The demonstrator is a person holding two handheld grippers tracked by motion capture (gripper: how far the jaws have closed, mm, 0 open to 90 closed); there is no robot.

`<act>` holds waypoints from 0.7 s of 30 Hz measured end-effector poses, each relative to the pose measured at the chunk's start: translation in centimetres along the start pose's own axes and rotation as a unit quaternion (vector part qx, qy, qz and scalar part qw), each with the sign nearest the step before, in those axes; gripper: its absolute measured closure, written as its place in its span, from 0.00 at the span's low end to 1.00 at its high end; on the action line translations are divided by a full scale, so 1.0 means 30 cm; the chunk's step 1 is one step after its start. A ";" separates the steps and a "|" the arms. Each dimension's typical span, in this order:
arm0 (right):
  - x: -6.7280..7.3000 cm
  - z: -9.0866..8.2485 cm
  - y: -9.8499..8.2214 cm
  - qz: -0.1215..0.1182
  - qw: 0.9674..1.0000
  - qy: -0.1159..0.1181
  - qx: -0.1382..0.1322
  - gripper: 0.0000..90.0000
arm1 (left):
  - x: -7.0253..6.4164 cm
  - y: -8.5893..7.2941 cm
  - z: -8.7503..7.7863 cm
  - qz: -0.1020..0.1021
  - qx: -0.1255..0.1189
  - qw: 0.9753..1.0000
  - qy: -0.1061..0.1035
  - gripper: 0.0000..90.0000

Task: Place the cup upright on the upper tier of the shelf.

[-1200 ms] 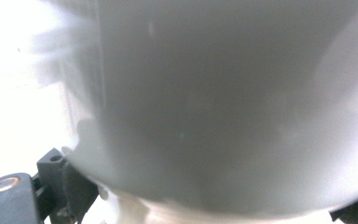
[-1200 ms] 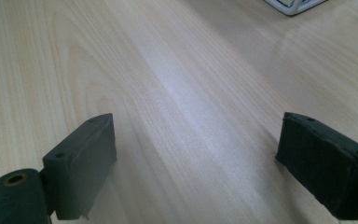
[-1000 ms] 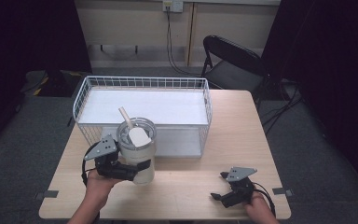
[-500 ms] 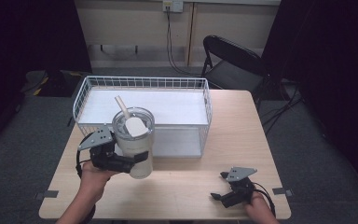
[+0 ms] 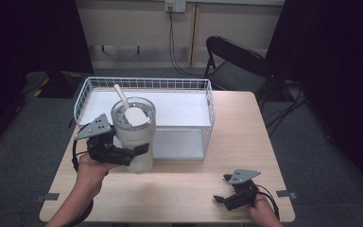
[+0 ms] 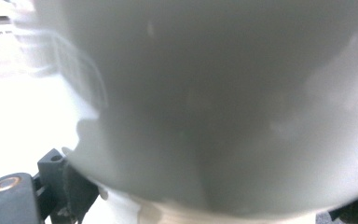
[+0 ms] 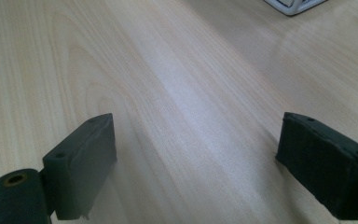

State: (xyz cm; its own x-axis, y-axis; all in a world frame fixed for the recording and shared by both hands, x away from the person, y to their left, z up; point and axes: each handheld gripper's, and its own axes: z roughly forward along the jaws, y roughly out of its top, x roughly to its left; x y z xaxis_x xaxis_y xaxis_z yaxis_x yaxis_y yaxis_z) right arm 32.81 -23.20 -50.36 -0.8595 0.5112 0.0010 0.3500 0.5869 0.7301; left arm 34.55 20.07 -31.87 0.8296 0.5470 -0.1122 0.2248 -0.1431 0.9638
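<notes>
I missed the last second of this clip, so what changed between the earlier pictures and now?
The left tool, shut on the tumbler, carried it up and away from the person, toward the white wire basket; its base looks lifted off the table. Nothing was taken hold of or let go. The right tool stayed open, resting low near the table's front edge; the basket did not move.

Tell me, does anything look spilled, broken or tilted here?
Nothing stands out. The left gripper holds the pale lidded tumbler with a straw upright in front of the white wire basket. No spill shows on the light wooden table.
</notes>
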 end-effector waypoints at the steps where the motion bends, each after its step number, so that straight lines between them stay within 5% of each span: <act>1: 0.000 0.000 0.000 0.001 1.000 0.000 0.000 0.12 | 0.000 0.014 -0.001 0.003 0.000 1.000 -0.002 0.10; 21: 0.000 0.000 0.000 0.000 1.000 0.000 0.000 0.12 | 0.009 0.158 -0.019 0.002 -0.007 1.000 -0.006 0.10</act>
State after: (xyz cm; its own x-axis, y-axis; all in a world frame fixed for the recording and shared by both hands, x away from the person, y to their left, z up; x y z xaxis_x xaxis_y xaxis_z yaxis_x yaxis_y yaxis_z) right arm 32.81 -23.20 -50.35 -0.8589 0.5121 0.0010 0.3502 0.5860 0.7307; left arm 35.56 20.00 -27.21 0.8367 0.5361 -0.1120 0.2145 -0.1326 0.9677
